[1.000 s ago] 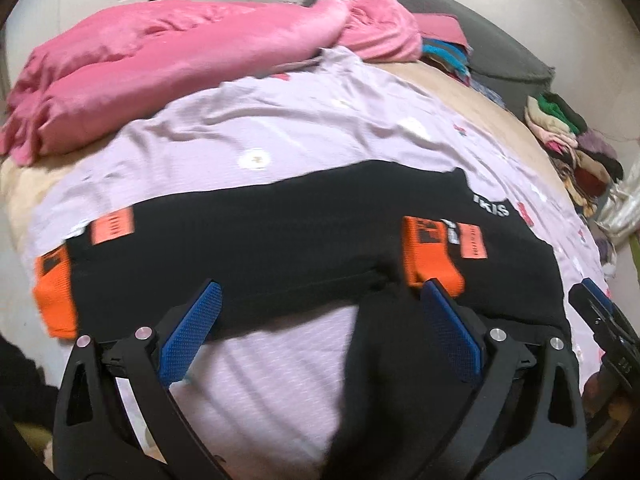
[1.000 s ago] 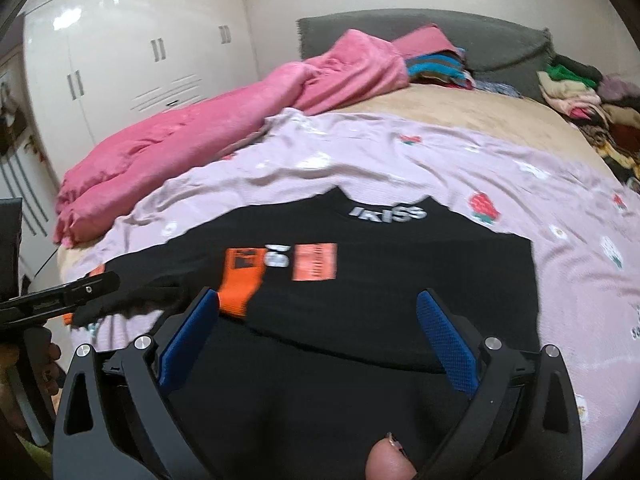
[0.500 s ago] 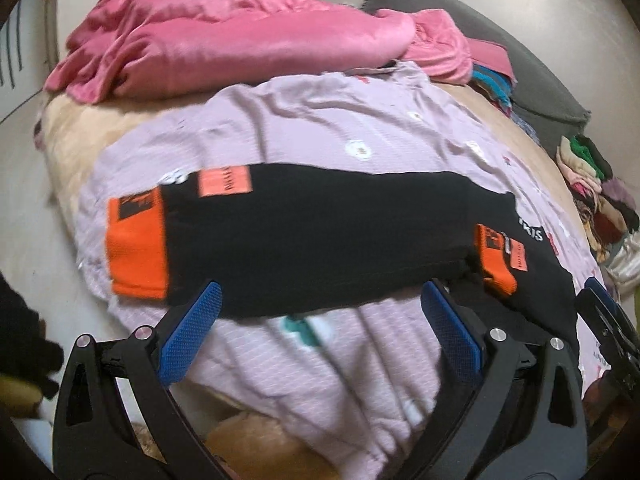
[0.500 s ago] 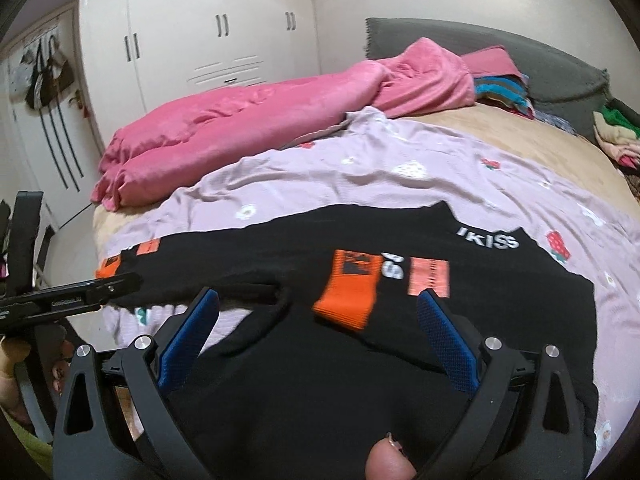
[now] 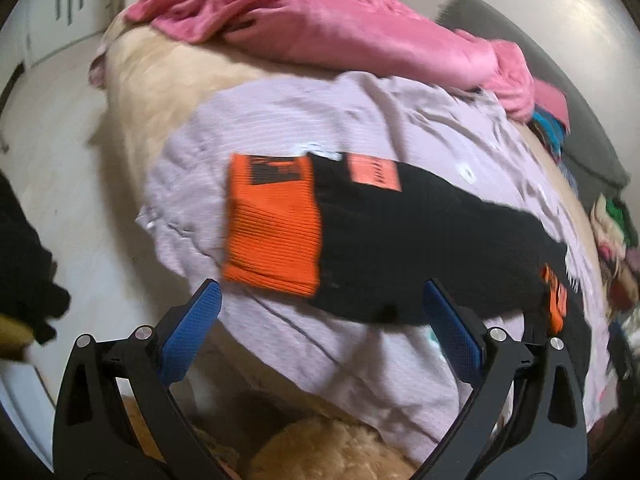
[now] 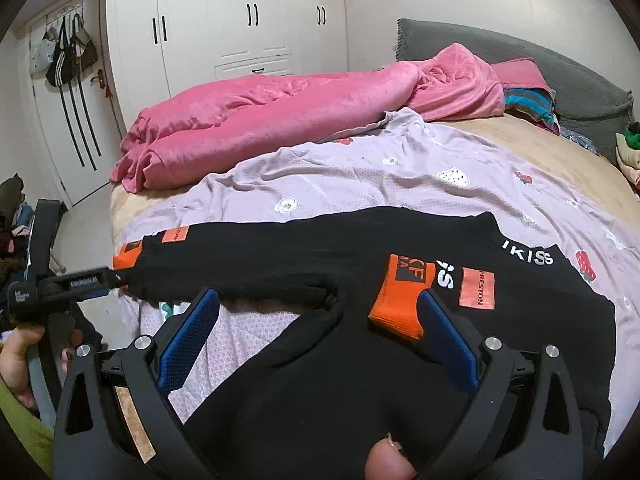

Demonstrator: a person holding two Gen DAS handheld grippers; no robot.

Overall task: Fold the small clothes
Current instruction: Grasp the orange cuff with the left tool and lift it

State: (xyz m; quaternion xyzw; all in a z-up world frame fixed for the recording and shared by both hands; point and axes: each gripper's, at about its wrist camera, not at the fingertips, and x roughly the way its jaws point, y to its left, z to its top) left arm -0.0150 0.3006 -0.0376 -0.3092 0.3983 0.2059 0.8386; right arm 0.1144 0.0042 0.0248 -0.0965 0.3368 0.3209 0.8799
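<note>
A black sweater [image 6: 360,360] with orange cuffs lies flat on the lilac sheet [image 6: 360,176]. One sleeve is folded across the chest, its orange cuff [image 6: 402,300] beside the white lettering. The other sleeve stretches out to the left, ending in an orange cuff [image 5: 272,220]. My left gripper [image 5: 320,320] is open, hovering just short of that outstretched cuff, with nothing between its fingers. It also shows at the left of the right wrist view as the left gripper [image 6: 80,282]. My right gripper [image 6: 316,328] is open above the sweater's body, near the folded cuff.
A pink blanket [image 6: 288,116] lies bunched along the far side of the bed. Stacked clothes [image 5: 612,232] sit at the right edge. A grey headboard cushion [image 6: 520,60] and white wardrobes [image 6: 240,20] stand behind. The bed's edge and the floor [image 5: 52,128] lie to the left.
My left gripper has swung left along the outstretched sleeve toward its orange cuff at the bed's edge. My right gripper has drifted left a little. Both stay open.
</note>
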